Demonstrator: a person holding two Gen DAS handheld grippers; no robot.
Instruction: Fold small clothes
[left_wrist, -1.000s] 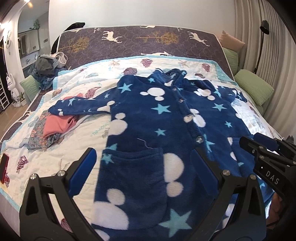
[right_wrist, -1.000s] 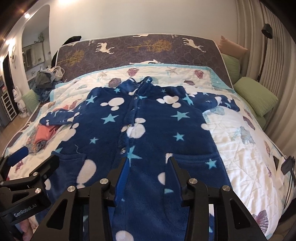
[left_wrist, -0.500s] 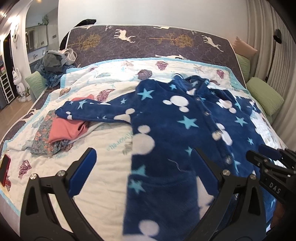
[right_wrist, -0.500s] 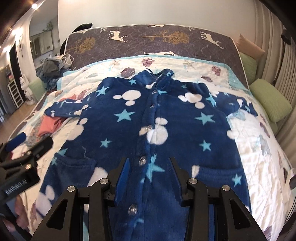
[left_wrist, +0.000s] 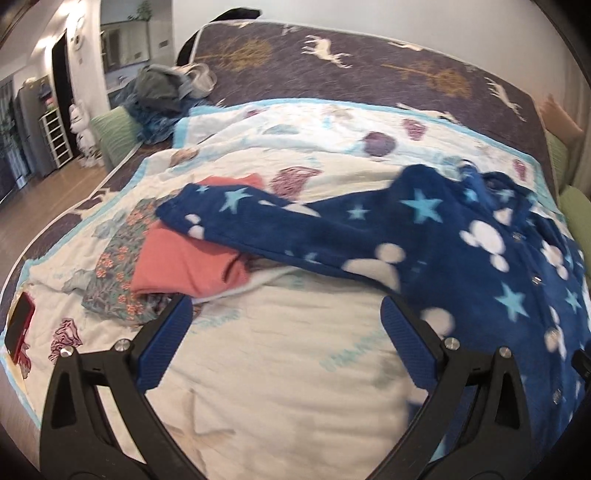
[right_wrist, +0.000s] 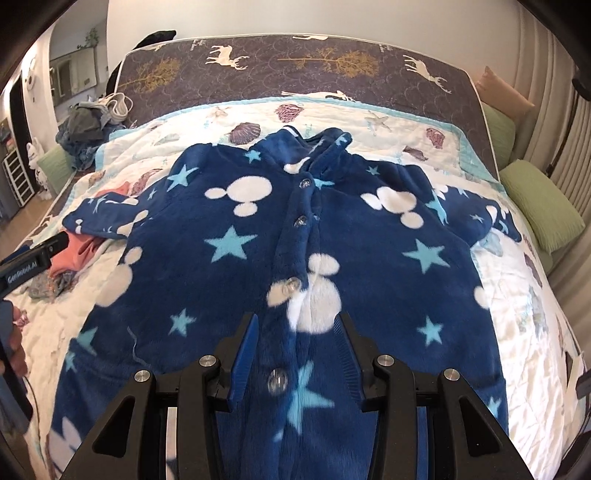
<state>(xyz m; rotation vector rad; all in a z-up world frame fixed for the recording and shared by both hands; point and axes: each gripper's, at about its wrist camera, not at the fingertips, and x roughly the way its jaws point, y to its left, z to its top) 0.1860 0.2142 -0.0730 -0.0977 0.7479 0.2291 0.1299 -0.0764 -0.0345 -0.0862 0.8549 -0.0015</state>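
Observation:
A navy fleece robe (right_wrist: 258, 258) with stars and white mouse heads lies spread flat, buttoned, on the bed quilt (left_wrist: 280, 387). Its left sleeve (left_wrist: 258, 229) reaches over a pink garment (left_wrist: 184, 262). My left gripper (left_wrist: 284, 314) stands wide open above bare quilt, left of the robe's body and below that sleeve, nothing between its fingers. My right gripper (right_wrist: 295, 325) hovers over the robe's button placket, jaws partly apart, empty. The left gripper's body (right_wrist: 33, 254) shows at the right wrist view's left edge.
A floral cloth (left_wrist: 118, 266) lies under the pink garment. A red phone (left_wrist: 18, 325) sits at the quilt's left edge. A heap of clothes (left_wrist: 162, 88) is at the bed's far left corner. Green pillows (right_wrist: 543, 206) line the right side.
My left gripper has swung left off the robe's body to above bare quilt near the sleeve. My right gripper has moved forward along the placket, toward the collar.

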